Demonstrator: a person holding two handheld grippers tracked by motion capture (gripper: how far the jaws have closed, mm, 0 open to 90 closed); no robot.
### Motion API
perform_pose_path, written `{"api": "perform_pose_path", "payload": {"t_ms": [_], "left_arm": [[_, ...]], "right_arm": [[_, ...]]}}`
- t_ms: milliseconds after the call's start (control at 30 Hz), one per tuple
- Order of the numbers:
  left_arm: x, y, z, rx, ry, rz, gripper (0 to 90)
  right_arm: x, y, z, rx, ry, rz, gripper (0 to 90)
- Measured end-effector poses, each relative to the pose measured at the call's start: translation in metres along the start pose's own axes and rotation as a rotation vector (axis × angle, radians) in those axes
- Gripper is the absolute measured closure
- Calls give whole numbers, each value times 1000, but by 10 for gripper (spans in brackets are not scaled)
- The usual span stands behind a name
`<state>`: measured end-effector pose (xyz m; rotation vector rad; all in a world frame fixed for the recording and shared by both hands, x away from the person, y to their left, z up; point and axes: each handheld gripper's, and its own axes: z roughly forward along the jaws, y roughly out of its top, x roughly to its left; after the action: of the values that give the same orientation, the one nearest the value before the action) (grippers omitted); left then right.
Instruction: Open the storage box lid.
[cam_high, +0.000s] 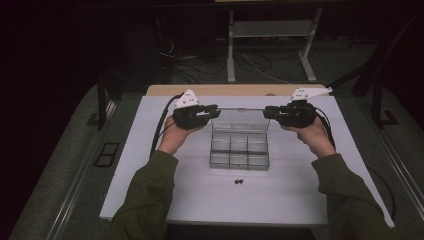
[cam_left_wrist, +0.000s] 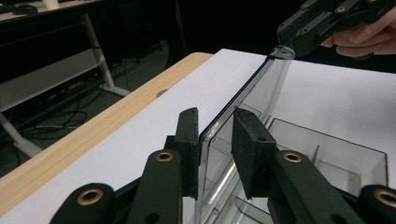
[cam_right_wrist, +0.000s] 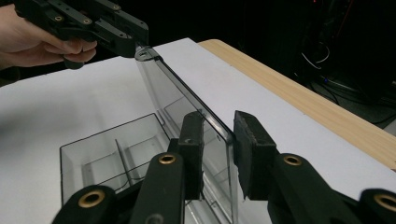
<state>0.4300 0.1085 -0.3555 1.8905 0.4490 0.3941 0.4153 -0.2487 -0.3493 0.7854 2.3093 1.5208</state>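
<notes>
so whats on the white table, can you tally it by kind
clear compartment box with its lid stood up: 1
small black pieces in front of the box: 2
handheld tools, left tool and right tool, one at each top corner of the lid: 2
total: 5

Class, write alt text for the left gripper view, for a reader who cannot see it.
The left gripper has its two black jaws either side of a corner of the raised clear lid of a plastic box, with a gap at the right jaw. The right gripper meets the lid's far corner, over a white table.
</notes>
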Motion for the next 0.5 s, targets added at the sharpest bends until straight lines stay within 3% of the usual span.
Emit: {"api": "perform_pose_path", "payload": {"t_ms": [233, 500], "left_arm": [[9, 3, 6, 15, 5, -41, 717], [21, 6, 14, 34, 12, -51, 712]], "right_arm": [[-9, 6, 6, 12, -14, 12, 727], [-20, 9, 15, 8, -24, 41, 718]]}}
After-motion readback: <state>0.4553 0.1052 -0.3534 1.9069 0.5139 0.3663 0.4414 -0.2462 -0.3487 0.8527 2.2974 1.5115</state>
